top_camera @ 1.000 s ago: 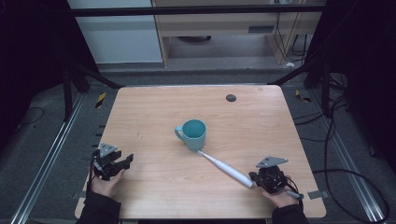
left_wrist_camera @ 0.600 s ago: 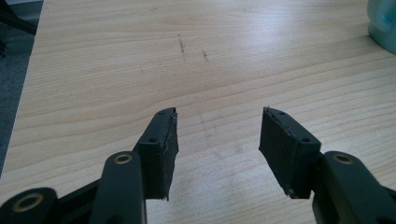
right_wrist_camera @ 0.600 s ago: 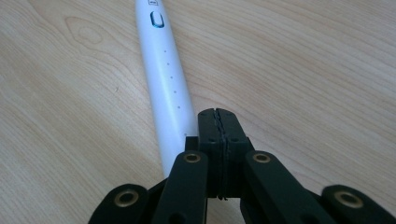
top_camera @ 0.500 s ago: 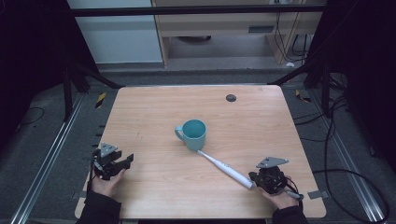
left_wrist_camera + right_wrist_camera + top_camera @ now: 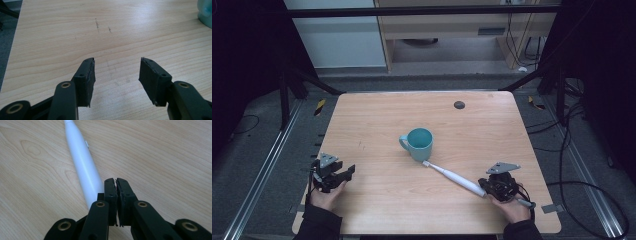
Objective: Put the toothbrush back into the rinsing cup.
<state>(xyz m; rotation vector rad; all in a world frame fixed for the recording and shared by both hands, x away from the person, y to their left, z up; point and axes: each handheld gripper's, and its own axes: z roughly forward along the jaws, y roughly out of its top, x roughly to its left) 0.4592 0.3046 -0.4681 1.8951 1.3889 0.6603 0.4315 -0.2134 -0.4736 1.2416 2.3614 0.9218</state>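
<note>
The white toothbrush (image 5: 455,177) lay near right on the bench (image 5: 377,125), touching the closed, empty right claw (image 5: 116,181); left claw (image 5: 116,75) stood open. Next move likely: opening around the handle.

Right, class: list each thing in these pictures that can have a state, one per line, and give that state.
mug: upright on the table, mouth open upward, handle to its left in the high view.
electric toothbrush: lying flat, head end by the mug's base, not gripped.
left gripper: open, nothing between its jaws.
right gripper: shut on nothing, jaws together beside the toothbrush handle.
table: bare wood with a small dark round mark near the far edge.
</note>
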